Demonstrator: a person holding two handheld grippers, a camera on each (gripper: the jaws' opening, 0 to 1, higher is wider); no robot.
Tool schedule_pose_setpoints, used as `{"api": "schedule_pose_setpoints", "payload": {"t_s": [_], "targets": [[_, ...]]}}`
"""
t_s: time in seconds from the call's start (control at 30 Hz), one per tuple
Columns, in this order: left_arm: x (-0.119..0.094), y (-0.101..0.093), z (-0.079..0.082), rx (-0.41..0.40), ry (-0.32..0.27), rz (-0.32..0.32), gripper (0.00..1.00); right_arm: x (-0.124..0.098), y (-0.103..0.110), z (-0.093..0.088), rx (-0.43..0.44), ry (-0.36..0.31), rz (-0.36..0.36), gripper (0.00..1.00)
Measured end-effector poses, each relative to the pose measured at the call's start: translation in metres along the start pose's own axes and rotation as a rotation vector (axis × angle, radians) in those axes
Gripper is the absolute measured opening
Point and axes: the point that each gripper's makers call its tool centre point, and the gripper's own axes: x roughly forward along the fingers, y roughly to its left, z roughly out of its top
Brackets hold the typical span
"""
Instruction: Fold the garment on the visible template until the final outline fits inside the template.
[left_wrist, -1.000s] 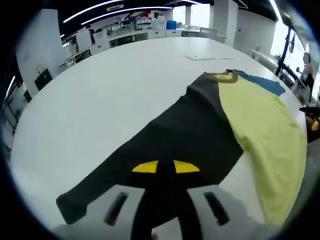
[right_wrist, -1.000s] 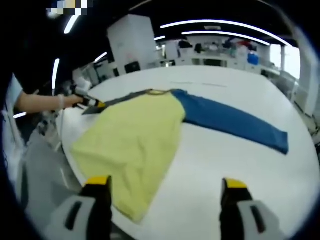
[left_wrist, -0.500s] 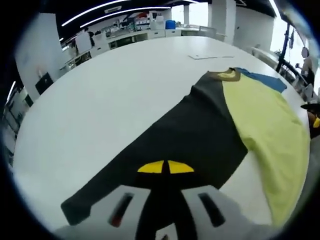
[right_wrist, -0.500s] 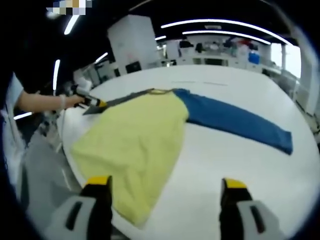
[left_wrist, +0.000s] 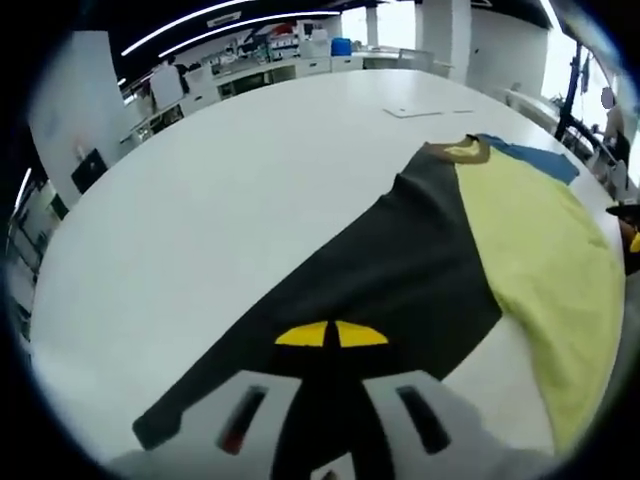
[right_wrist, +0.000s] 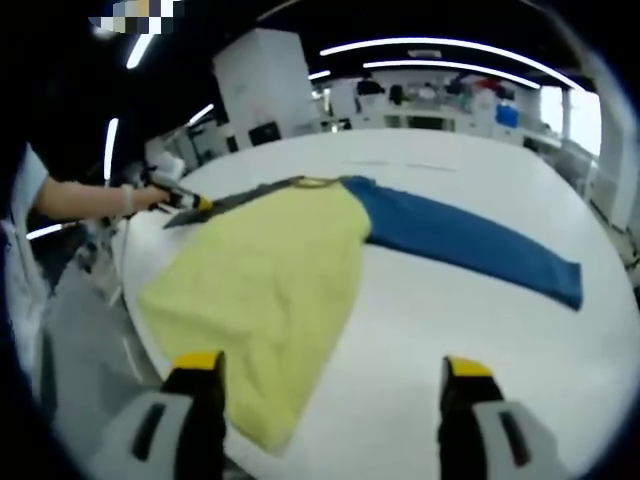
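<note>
A garment lies flat on the white table (left_wrist: 220, 200): yellow body (left_wrist: 540, 250), black sleeve (left_wrist: 400, 270), blue sleeve (left_wrist: 530, 160), dark collar (left_wrist: 460, 150). My left gripper (left_wrist: 331, 334) is shut on the black sleeve partway along it, yellow tips touching over the cloth. The right gripper view shows the same yellow body (right_wrist: 270, 270), the blue sleeve (right_wrist: 470, 245) stretched out to the right, and the left gripper (right_wrist: 185, 200) held by a hand on the black sleeve (right_wrist: 250, 192). My right gripper (right_wrist: 331, 365) is open just above the body's near hem, holding nothing.
A thin flat sheet (left_wrist: 425, 110) lies on the table beyond the collar. The table's rounded edge (right_wrist: 140, 350) runs close to the yellow hem, with floor below. A person's forearm (right_wrist: 80, 200) reaches in from the left. Benches and cabinets (right_wrist: 270, 85) stand far behind.
My left gripper's tips, slightly apart a second ago, have come together on the black sleeve. The sleeve end has shifted a little right. The right gripper has stayed open and hardly moved.
</note>
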Motion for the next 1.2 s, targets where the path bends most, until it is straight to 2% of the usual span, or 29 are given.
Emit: {"api": "schedule_pose_setpoints", "payload": {"t_s": [0.17,0.27,0.33,0.47,0.57,0.63,0.77,0.93,0.97,1.07,1.2], "targets": [[-0.006,-0.014,0.002,0.010,-0.002,0.008,0.00,0.002,0.004,0.000,0.002,-0.002,0.006,0.89],[-0.007,-0.010,0.000,0.017,0.000,0.012,0.00,0.002,0.004,0.001,-0.002,-0.003,0.008,0.89],[-0.009,-0.005,-0.003,0.005,-0.002,0.024,0.07,0.002,0.004,0.002,-0.002,-0.007,0.008,0.89],[-0.017,0.011,-0.012,-0.024,-0.006,0.059,0.29,0.002,0.004,0.004,-0.002,-0.015,0.007,0.89],[-0.025,0.027,-0.024,-0.068,0.007,0.093,0.39,0.003,0.005,0.005,-0.006,-0.016,0.010,0.89],[-0.028,0.030,-0.031,-0.113,0.019,0.110,0.44,0.004,0.006,0.004,-0.008,-0.015,0.014,0.88],[-0.038,0.046,-0.048,-0.181,0.038,0.122,0.46,0.006,0.008,0.006,-0.016,-0.016,0.021,0.88],[-0.041,0.058,-0.059,-0.241,0.047,0.132,0.49,0.006,0.010,0.011,-0.023,-0.019,0.024,0.88],[-0.039,0.067,-0.061,-0.251,0.046,0.135,0.51,0.006,0.010,0.011,-0.025,-0.017,0.024,0.88],[-0.038,0.068,-0.060,-0.262,0.035,0.132,0.54,0.007,0.011,0.011,-0.028,-0.014,0.026,0.88],[-0.040,0.057,-0.055,-0.250,0.029,0.128,0.54,0.008,0.011,0.009,-0.032,-0.006,0.027,0.88]]}}
